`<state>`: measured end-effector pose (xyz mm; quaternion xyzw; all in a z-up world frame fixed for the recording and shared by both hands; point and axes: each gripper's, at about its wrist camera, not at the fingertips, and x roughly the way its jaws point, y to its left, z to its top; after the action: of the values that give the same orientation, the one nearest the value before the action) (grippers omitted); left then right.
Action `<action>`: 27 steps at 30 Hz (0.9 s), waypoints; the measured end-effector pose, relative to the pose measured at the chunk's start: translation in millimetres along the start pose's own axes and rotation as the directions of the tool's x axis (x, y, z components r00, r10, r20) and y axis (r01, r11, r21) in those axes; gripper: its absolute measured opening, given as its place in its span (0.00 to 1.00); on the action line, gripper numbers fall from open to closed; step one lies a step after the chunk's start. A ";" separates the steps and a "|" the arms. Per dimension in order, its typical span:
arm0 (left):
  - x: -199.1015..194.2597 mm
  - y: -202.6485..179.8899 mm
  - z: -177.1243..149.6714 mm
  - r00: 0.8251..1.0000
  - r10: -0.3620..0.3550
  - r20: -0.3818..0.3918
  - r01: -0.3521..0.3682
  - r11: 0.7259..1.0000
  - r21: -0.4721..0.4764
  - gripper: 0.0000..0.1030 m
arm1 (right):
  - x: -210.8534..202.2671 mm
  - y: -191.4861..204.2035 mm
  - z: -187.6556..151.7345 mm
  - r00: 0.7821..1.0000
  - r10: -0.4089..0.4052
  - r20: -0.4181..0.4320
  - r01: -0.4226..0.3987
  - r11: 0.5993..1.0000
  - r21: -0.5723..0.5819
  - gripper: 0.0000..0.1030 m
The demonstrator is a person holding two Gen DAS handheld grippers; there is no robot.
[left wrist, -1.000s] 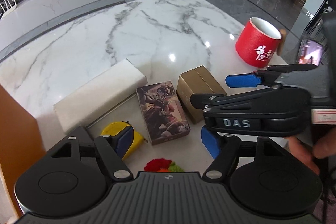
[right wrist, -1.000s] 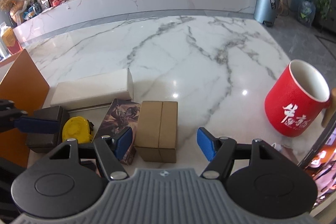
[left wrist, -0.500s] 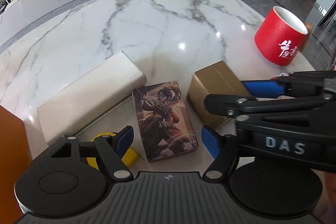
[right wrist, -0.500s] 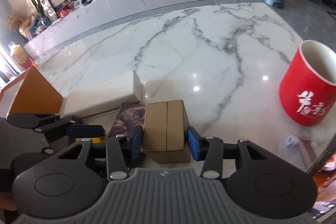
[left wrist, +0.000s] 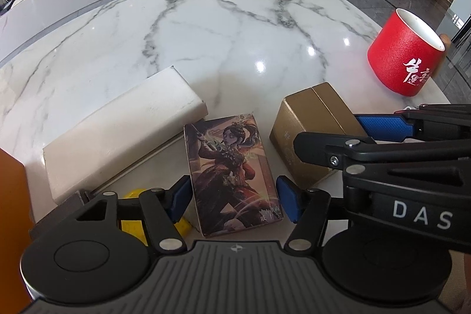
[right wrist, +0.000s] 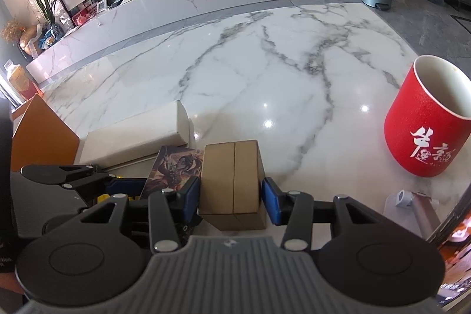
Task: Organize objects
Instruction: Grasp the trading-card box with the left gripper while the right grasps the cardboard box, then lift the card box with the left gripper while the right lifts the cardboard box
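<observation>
On a marble bench point(left wrist: 223, 28), the right gripper point(right wrist: 231, 197) clamps the gold box point(right wrist: 232, 181). Just beside that box, the left gripper point(left wrist: 234, 200), fingers closing, brackets the illustrated card box point(left wrist: 232, 169). So close together, the grippers risk colliding on lift, knocking either box loose.

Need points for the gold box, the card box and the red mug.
gold box point(right wrist: 232, 175), right wrist view, top face at the seam.
card box point(left wrist: 232, 172), left wrist view, middle of the printed face.
red mug point(right wrist: 424, 143), right wrist view, outer wall above the white lettering.
</observation>
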<state>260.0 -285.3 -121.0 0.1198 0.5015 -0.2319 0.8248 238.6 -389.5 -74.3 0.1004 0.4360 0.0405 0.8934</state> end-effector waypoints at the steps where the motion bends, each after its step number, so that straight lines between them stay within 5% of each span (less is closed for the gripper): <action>1: -0.8 0.0 -0.9 1.000 0.004 0.002 -0.004 1.000 -0.002 0.70 | -0.3 0.7 -0.4 1.000 -0.004 0.002 0.004 1.000 -0.003 0.47; 16: -57.2 3.7 -21.2 0.997 -0.037 0.063 0.040 0.999 -0.038 0.66 | -49.6 29.1 -10.5 0.995 -0.059 0.083 0.066 0.995 -0.080 0.46; 17: -63.4 4.0 -22.2 0.997 -0.044 0.070 0.046 0.998 -0.035 0.54 | -55.3 32.0 -10.9 0.994 -0.054 0.091 0.061 0.995 -0.082 0.46; 18: -70.6 4.2 -23.3 0.996 -0.020 0.084 0.022 0.999 -0.027 0.23 | -60.7 35.5 -11.2 0.994 -0.048 0.097 0.056 0.995 -0.085 0.46; 19: -78.9 4.7 -23.2 0.994 -0.029 0.104 0.029 1.000 0.001 0.03 | -65.8 39.6 -11.5 0.994 -0.043 0.102 0.052 0.995 -0.088 0.46; 27: -113.9 15.4 -34.3 0.991 -0.091 0.100 0.088 0.995 0.035 0.01 | -87.1 69.5 -15.5 0.992 -0.051 0.113 0.065 0.990 -0.124 0.46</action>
<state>196.9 -227.3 -37.1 0.0977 0.4603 -0.2822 0.8360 173.7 -333.4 -1.5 0.0324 0.3857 0.0369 0.9213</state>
